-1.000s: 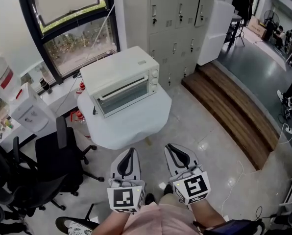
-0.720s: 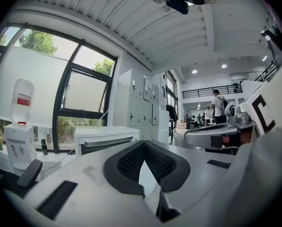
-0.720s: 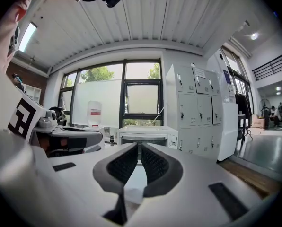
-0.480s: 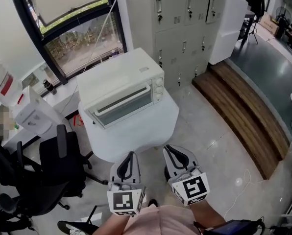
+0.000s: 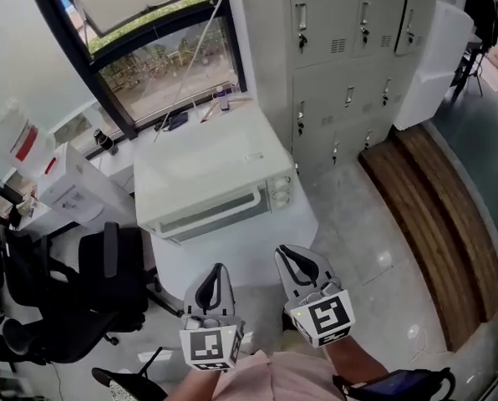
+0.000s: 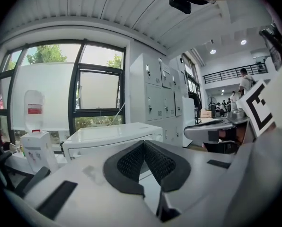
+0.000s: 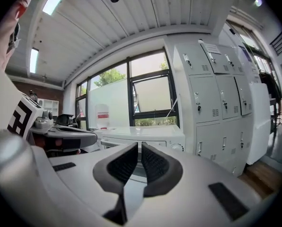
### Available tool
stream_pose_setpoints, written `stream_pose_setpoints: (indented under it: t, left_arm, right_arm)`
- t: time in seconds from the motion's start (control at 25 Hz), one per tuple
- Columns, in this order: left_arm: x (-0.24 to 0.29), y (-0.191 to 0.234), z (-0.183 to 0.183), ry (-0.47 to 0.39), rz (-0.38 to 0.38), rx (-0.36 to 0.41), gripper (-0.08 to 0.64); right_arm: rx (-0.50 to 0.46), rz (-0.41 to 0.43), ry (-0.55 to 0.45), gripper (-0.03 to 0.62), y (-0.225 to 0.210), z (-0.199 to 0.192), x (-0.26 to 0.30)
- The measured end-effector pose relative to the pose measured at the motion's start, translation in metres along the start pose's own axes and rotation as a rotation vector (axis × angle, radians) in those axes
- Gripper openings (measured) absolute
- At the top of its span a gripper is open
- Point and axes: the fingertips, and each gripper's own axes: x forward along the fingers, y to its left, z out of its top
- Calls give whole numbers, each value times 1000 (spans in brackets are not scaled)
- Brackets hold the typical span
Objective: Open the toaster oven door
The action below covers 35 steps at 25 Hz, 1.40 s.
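Note:
A cream toaster oven [image 5: 211, 174] stands on a white round table [image 5: 241, 261], its glass door [image 5: 215, 214] closed and facing me, with knobs at the right end. My left gripper [image 5: 215, 271] is held low, short of the table's near edge, jaws shut on nothing. My right gripper [image 5: 287, 254] is beside it at the table's near right edge, also shut and empty. In the left gripper view the oven [image 6: 110, 138] sits beyond the closed pads [image 6: 131, 162]. The right gripper view shows the oven [image 7: 148, 135] straight ahead.
A black office chair [image 5: 107, 278] stands left of the table. Grey lockers [image 5: 349, 48] rise behind the oven at the right, and a window [image 5: 165, 65] lies behind it. A wooden step [image 5: 449, 215] runs along the right. White boxes [image 5: 73, 192] sit at the left.
The view has come closer to the table, so the oven looks larger and nearer to both grippers. Both grippers stay shut and side by side.

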Motion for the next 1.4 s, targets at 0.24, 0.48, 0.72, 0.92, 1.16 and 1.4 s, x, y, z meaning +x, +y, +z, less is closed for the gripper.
stream_pose_setpoints:
  t: [0.24, 0.48, 0.72, 0.92, 1.16, 1.4]
  left_arm:
    - [19, 10, 19, -19, 90, 1, 14]
    - [17, 37, 24, -51, 185, -4, 14]
    - [14, 67, 20, -64, 244, -43, 14]
    - [22, 86, 21, -74, 233, -62, 14]
    - [36, 101, 25, -87, 199, -84, 14]
    - [54, 109, 15, -67, 166, -110, 14]
  right_arm:
    - [-26, 87, -27, 25, -17, 22, 31]
    - [-67, 171, -47, 25, -6, 33, 58]
    - [-106, 233, -21, 28, 19, 30, 83]
    - [-131, 227, -4, 34, 27, 31, 101]
    - [-147, 288, 33, 74, 35, 28, 116]
    - [-304, 363, 111, 143, 45, 11, 132]
